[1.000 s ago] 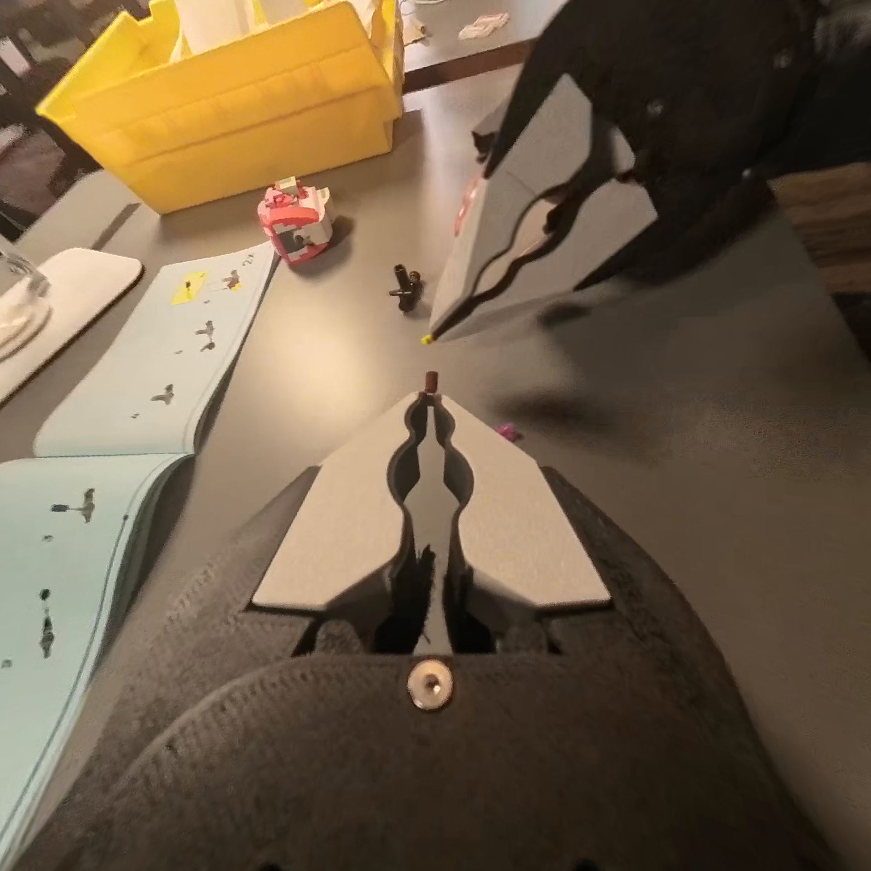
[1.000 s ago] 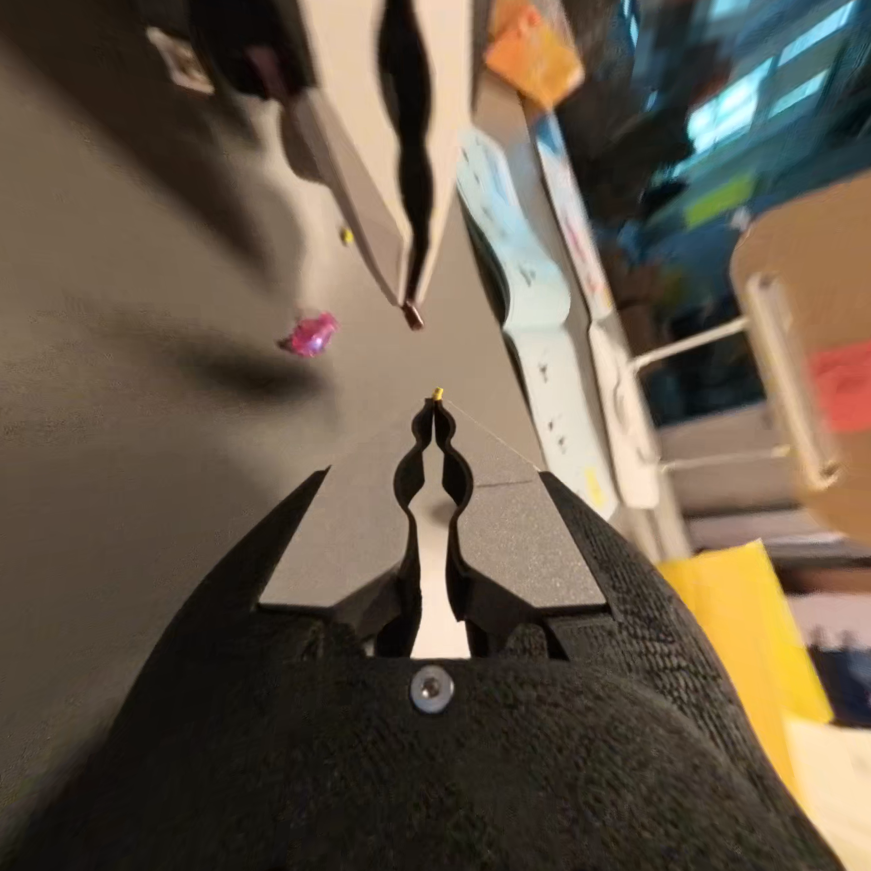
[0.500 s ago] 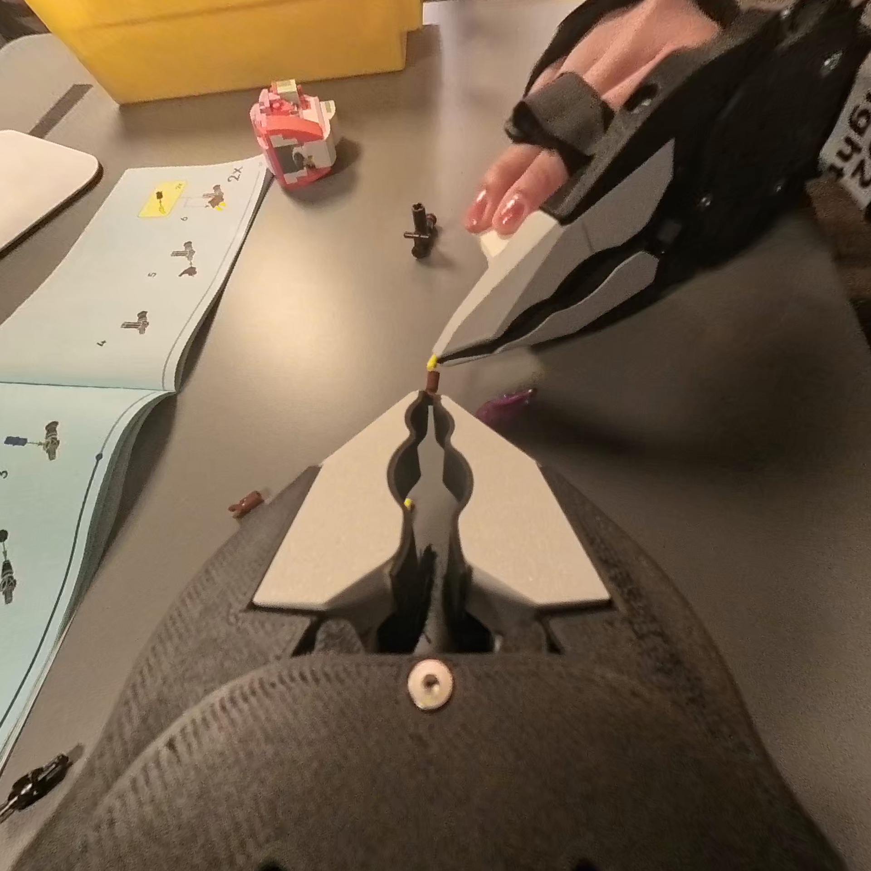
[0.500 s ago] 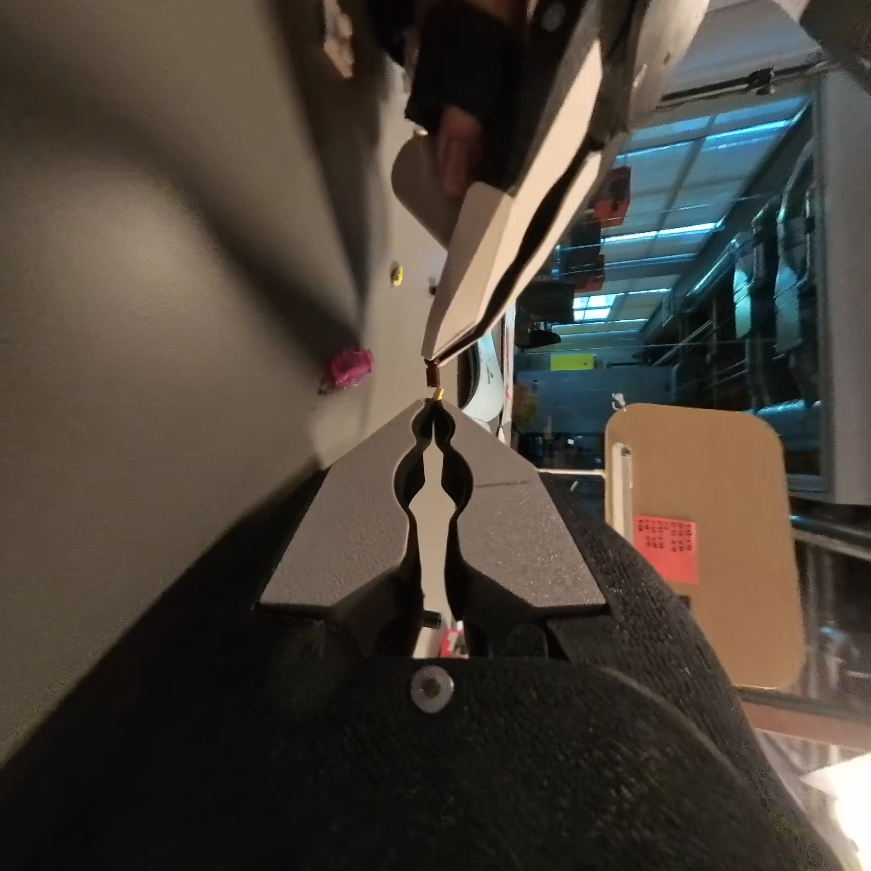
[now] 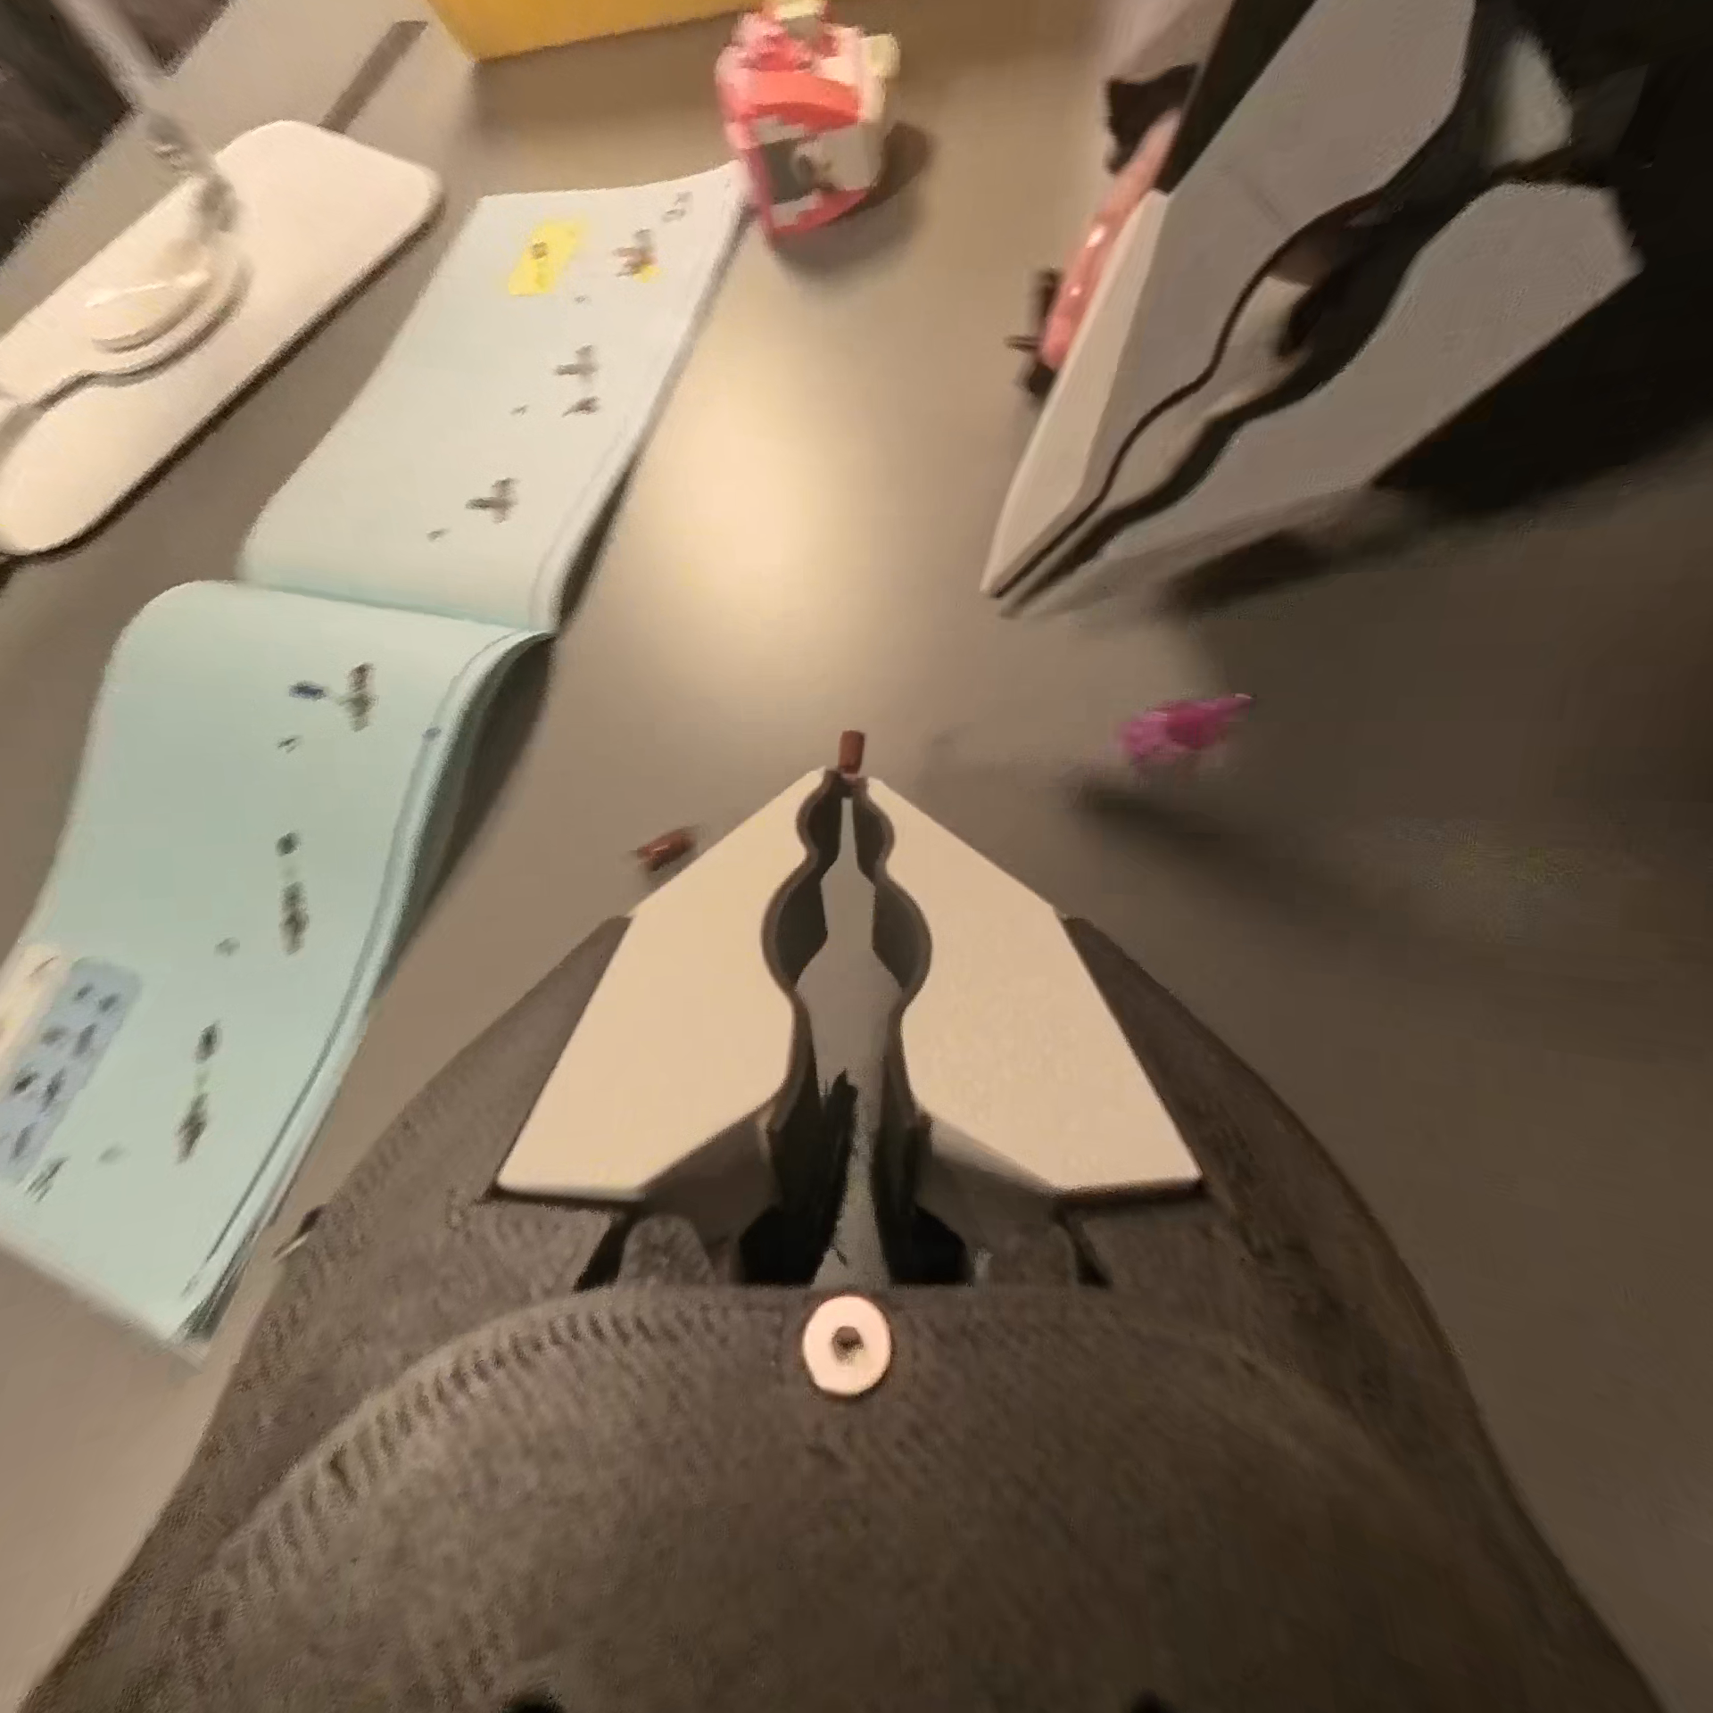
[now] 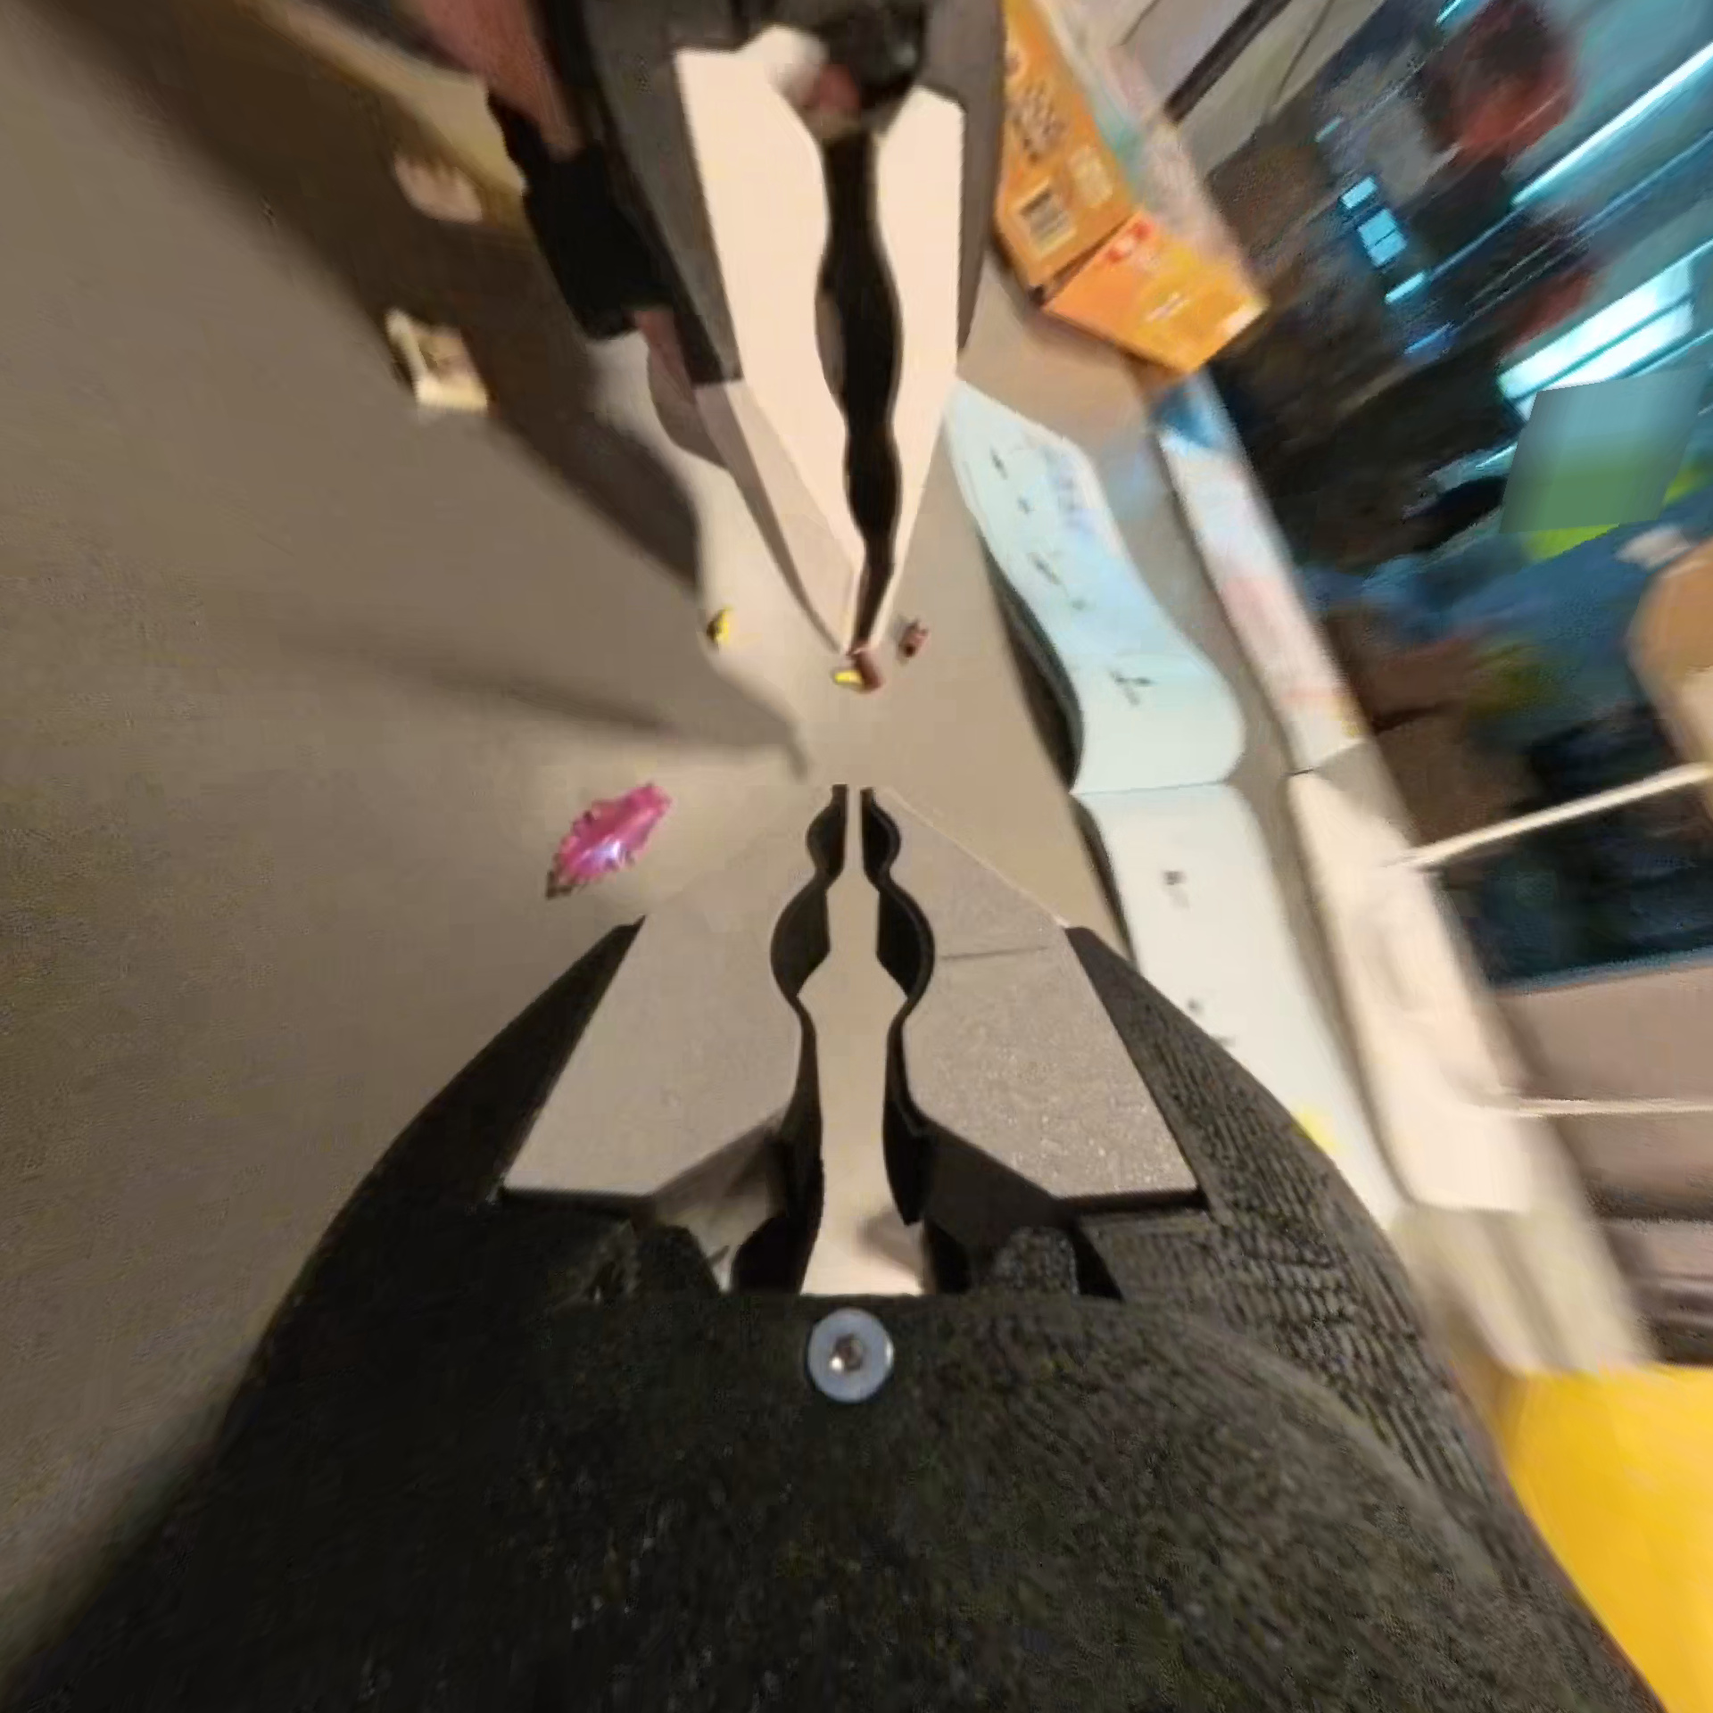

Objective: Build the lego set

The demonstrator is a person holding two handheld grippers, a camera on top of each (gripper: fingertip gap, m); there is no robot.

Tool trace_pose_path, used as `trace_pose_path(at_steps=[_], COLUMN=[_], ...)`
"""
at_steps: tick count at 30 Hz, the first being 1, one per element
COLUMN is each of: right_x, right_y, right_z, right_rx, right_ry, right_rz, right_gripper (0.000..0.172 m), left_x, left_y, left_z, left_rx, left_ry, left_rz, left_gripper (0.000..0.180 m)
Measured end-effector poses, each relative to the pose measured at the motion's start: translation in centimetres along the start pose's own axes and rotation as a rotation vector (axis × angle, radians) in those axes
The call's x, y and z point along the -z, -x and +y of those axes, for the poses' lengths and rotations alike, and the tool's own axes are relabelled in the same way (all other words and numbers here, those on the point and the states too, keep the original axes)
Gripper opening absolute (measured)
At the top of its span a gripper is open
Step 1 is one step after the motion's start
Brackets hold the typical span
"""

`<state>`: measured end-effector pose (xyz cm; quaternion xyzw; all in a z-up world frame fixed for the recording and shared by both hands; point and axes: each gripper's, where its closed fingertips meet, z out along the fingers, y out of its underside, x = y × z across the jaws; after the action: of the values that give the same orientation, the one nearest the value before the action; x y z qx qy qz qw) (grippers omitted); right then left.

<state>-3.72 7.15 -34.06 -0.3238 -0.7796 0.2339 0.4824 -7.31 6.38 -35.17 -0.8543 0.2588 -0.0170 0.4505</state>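
Note:
My left gripper [image 5: 849,783] is shut on a small brown peg [image 5: 849,749] that sticks out of its tips. In the right wrist view the same gripper [image 6: 857,649] hangs tip down over the table. The brown peg [image 6: 871,669] has a tiny yellow piece [image 6: 845,678] right against it. My right gripper [image 6: 853,797] has its fingers together with only a hairline slit and nothing between the tips. It also shows in the left wrist view [image 5: 996,593], back and to the right of the peg. A pink piece [image 5: 1182,728] lies on the grey table [image 5: 1390,927] between the two grippers.
An open pale-blue booklet [image 5: 278,834] lies at the left. Behind it are a white pad [image 5: 185,306], a pink and white brick model [image 5: 806,158] and a yellow bin [image 5: 575,23]. A loose brown peg [image 5: 666,845], a yellow bit [image 6: 718,628] and a black piece [image 5: 1029,343] lie on the table. From the right gripper's tips to the pink piece [image 5: 1182,728] is close to 5 centimeters. It turns up in the right wrist view [image 6: 611,823] as well.
The right gripper brought its yellow piece up to the brown peg, then drew back without it. The yellow piece now sits against the peg at the left tips. Both views swung round.

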Motion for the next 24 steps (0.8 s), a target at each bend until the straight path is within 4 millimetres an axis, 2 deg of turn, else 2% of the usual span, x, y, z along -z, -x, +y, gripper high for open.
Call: trace_pose_path(at_steps=[1,4,7,10,13,24], right_x=[-0.3,-1.7,-3.6,-4.8,-5.4,-6.7], right_y=[-0.2,-0.1,0.0,0.8,0.4,0.2], right_z=[0.0,-0.5,-0.4,0.4,0.3,-0.2], right_rx=[-0.08,-0.31,-0.549,-0.609,-0.656,-0.655], right_ry=[0.011,0.083,0.209,0.279,0.268,0.26], right_rz=[-0.068,-0.294,-0.363,-0.333,-0.251,-0.127], right_gripper=[0.008,0.013,0.013,0.013,0.01,0.009], left_x=[0.3,1.2,1.8,2.0,1.9,1.4], left_y=[1.0,3.3,4.9,5.5,5.4,4.8], left_z=[0.0,-0.3,-0.1,-0.1,-0.1,-0.1], left_rx=[0.037,0.155,0.204,0.222,0.243,0.219], left_ry=[-0.016,-0.083,-0.115,-0.134,-0.146,-0.128], left_rz=[-0.043,-0.121,-0.189,-0.206,-0.19,-0.164], left_gripper=[0.001,0.001,0.001,0.002,0.001,0.001])
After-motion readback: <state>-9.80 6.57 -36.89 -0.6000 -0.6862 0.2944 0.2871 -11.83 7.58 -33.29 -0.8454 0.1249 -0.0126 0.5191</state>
